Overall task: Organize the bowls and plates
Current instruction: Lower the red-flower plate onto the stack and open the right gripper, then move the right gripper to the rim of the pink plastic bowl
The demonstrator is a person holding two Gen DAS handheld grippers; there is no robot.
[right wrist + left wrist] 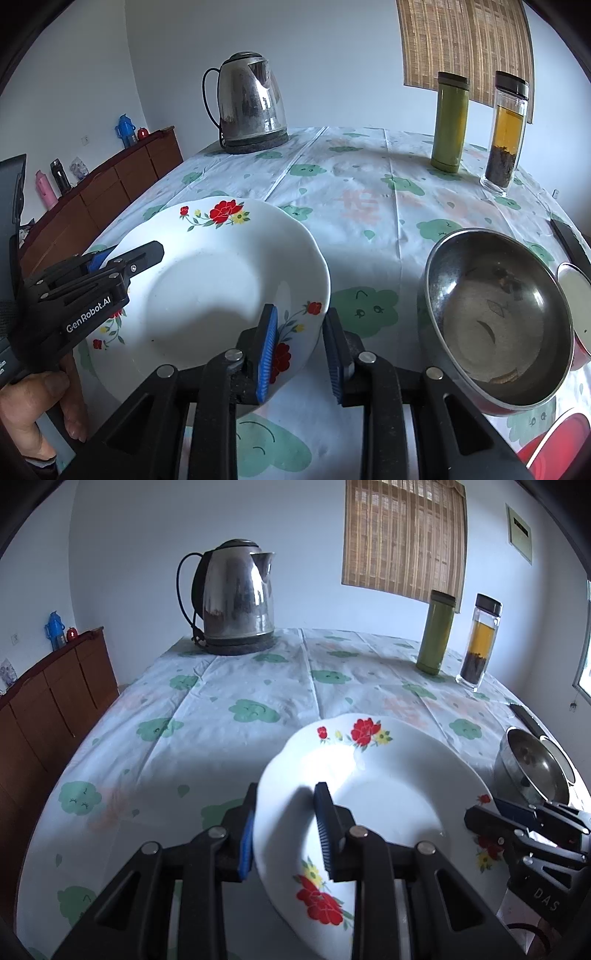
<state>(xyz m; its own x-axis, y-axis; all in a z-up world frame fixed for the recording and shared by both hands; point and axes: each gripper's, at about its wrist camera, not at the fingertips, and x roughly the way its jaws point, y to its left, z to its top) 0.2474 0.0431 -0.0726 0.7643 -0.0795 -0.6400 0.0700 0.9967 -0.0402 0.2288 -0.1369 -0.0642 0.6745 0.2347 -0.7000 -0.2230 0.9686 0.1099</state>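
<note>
Clamping opposite rims of the flowered plate (207, 291), the left gripper (284, 830) and right gripper (301, 350) hold it tilted above the table (221, 686) beside the steel bowl (495, 317); being rigid, glazed, slick and breakable, it suits this 2-sided rim grip.

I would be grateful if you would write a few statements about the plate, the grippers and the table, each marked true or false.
1. Both grippers hold the plate by its rim. True: the left gripper and the right gripper clamp opposite edges.
2. The plate is plain white. False: it has red flowers.
3. A steel bowl sits to the right of the plate. True.
4. The kettle lies on its side. False: it stands upright on its base.
5. The green flask stands left of the glass bottle. True.
</note>
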